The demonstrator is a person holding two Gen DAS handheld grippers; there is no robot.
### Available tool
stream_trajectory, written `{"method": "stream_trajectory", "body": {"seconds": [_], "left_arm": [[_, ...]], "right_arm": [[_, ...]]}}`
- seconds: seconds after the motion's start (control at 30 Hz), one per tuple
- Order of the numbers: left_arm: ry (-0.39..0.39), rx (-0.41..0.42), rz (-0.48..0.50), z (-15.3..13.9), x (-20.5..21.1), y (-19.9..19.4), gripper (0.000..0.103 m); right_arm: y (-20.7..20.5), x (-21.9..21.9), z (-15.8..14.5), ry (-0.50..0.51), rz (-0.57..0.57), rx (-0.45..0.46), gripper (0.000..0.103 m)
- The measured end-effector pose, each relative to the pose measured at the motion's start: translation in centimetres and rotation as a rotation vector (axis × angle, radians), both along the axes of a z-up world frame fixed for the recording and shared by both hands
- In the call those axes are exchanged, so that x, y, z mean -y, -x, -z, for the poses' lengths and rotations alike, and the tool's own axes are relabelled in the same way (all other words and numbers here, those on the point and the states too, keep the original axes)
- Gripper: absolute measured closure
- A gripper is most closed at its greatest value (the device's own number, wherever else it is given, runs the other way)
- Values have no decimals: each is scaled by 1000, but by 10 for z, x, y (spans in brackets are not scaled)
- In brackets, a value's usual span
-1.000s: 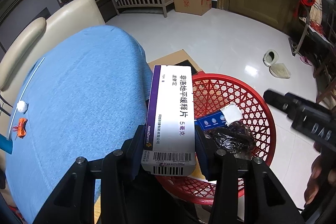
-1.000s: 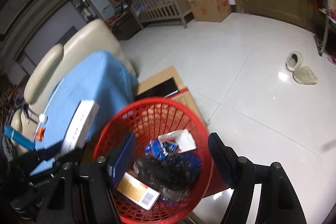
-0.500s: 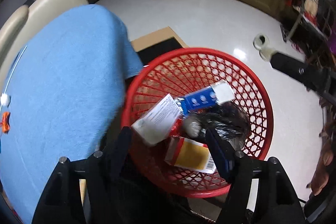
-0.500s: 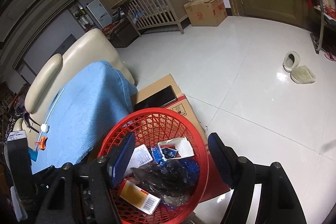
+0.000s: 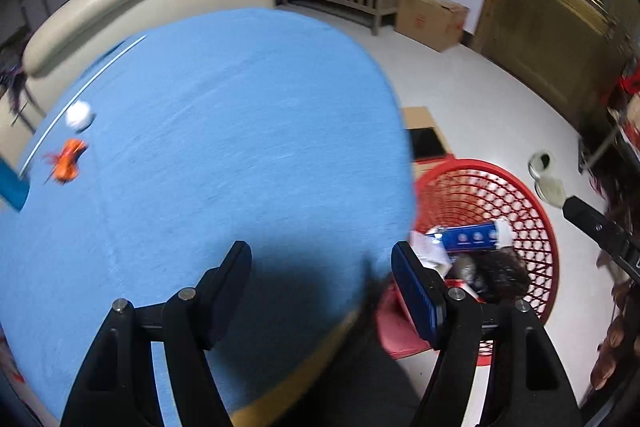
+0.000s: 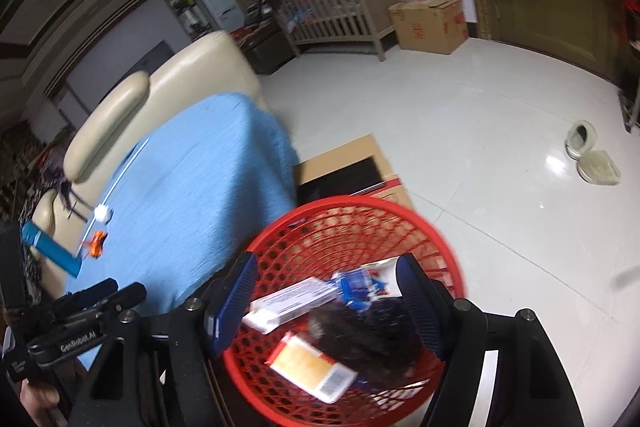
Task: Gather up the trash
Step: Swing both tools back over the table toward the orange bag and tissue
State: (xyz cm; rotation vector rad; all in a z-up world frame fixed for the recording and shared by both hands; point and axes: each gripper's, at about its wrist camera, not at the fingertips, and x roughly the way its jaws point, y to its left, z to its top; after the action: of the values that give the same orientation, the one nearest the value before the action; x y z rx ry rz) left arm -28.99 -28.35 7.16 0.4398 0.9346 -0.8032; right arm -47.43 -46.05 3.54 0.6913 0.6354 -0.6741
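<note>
Both claws are spread and empty: the left gripper (image 5: 320,267) over the blue cloth (image 5: 224,147), the right gripper (image 6: 326,291) above the red basket (image 6: 360,211) holding dropped trash. The far-left orange scrap (image 5: 68,159) looks tiny; a wide pinch could snag cloth or flick it off

The left gripper (image 5: 320,287) has two black plastic arms with a triangular hole in each. Round silver screws (image 5: 187,293) sit on the joints. Its fingers (image 5: 416,291) carry dark blue pads with fine ribs. The right gripper (image 6: 326,301) has the same build: black arms, silver screws, blue ribbed pads (image 6: 234,293). In the right wrist view, the body of the left gripper is black and bears white letters, "GenRobot.AI".
</note>
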Motion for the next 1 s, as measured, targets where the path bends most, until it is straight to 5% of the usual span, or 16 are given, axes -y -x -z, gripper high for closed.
{"method": "stream_trajectory", "body": {"seconds": [0.73, 1.0], "left_arm": [[77, -77, -429, 35, -177, -135, 30], [81, -73, -481, 35, -190, -200, 30]], "right_arm": [[-183, -126, 18, 51, -435, -175, 28], [-261, -162, 27, 61, -538, -198, 28]]}}
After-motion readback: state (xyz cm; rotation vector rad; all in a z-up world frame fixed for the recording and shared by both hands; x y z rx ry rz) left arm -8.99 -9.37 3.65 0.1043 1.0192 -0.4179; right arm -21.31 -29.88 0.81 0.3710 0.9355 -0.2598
